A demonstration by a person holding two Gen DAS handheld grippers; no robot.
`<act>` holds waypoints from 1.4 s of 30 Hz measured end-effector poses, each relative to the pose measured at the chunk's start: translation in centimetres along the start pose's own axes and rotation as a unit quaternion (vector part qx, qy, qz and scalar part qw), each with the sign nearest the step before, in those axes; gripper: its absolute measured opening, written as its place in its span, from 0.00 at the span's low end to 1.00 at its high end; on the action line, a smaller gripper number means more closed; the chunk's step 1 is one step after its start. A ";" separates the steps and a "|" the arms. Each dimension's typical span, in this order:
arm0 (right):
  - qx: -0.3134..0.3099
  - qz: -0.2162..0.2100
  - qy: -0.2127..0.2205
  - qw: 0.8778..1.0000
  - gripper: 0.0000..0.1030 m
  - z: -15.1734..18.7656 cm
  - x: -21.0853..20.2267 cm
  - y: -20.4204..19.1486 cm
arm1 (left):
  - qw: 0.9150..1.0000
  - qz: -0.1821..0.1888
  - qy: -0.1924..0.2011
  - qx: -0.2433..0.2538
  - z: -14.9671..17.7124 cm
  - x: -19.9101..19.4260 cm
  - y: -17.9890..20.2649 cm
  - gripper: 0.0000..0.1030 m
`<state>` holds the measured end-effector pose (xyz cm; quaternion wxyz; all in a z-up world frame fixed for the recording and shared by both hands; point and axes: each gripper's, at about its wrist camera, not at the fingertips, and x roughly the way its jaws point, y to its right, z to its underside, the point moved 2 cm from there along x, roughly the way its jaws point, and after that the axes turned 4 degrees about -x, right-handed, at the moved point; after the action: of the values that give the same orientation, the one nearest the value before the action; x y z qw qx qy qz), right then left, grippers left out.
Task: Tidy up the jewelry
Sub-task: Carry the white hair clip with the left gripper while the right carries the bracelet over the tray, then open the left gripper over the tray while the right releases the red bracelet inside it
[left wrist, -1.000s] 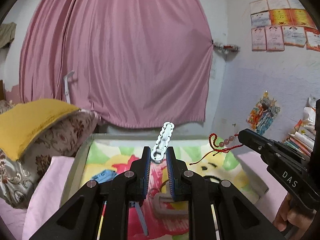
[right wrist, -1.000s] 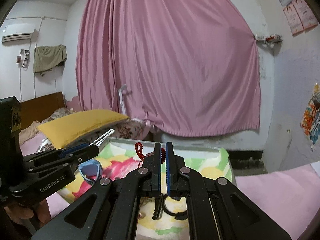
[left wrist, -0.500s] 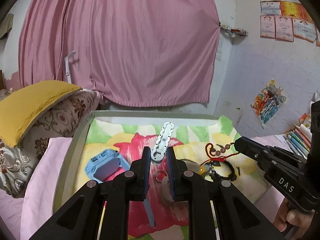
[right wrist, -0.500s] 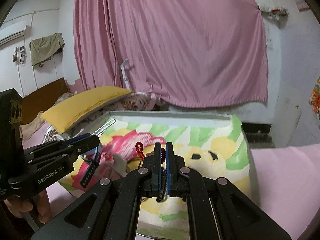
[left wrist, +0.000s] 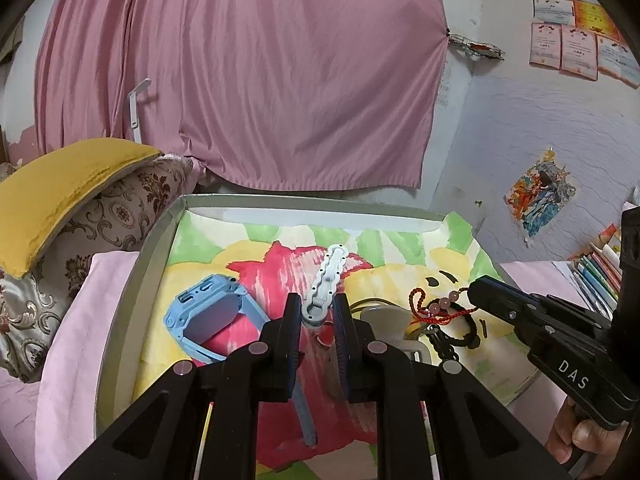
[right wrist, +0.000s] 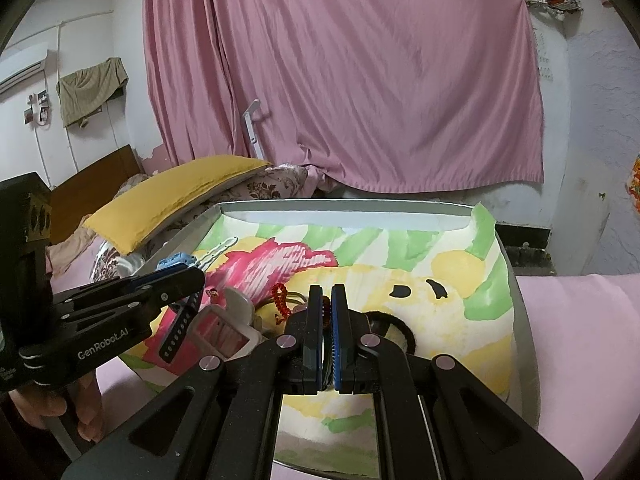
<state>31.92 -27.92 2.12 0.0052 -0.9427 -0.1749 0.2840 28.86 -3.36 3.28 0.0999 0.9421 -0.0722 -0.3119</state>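
Observation:
My left gripper [left wrist: 317, 312] is shut on a pale grey watch strap [left wrist: 326, 280] that sticks forward over the tray [left wrist: 154, 248]. My right gripper [right wrist: 327, 304] is shut on a red cord bracelet with pink beads [left wrist: 434, 308]; its red loop [right wrist: 280, 300] shows left of the jaws. Both hover low over the tray's colourful cloth. A blue smartwatch [left wrist: 212, 312] lies at the tray's left. A black bracelet [left wrist: 464, 330] and a white watch [right wrist: 224, 332] lie in the middle.
The tray rests on a pink bedsheet [left wrist: 72, 344]. A yellow pillow [left wrist: 60, 184] on a patterned cushion lies at the left. A pink curtain [left wrist: 248, 80] hangs behind. Books [left wrist: 600, 268] are stacked at the right.
Both grippers have come down and forward toward the tray, each still holding its item. The tray and the things in it now look much closer.

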 end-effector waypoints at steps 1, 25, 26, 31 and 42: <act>0.000 0.000 -0.001 1.000 0.04 0.0 0.0 0.0 | 1.000 0.000 -0.001 0.000 -0.1 0.1 0.0 0.15; 0.020 -0.001 -0.006 1.000 0.05 0.3 0.4 0.7 | 1.000 -0.011 -0.013 -0.007 0.0 0.4 -0.4 0.19; 0.021 0.001 -0.005 1.000 0.06 0.4 0.3 0.8 | 1.000 -0.011 -0.010 -0.008 0.0 0.2 -0.5 0.24; 0.015 0.012 0.006 1.000 0.26 0.4 -0.3 0.8 | 1.000 -0.008 0.010 -0.014 0.0 -0.6 -0.8 0.39; -0.003 0.045 0.061 0.997 0.53 0.2 -3.6 0.5 | 0.998 -0.011 0.061 -0.032 0.4 -3.9 -1.5 0.73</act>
<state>29.15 -29.57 3.83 0.0005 -0.9652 -0.1329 0.2252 25.60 -1.15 4.82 0.1313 0.9564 -0.0457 -0.2568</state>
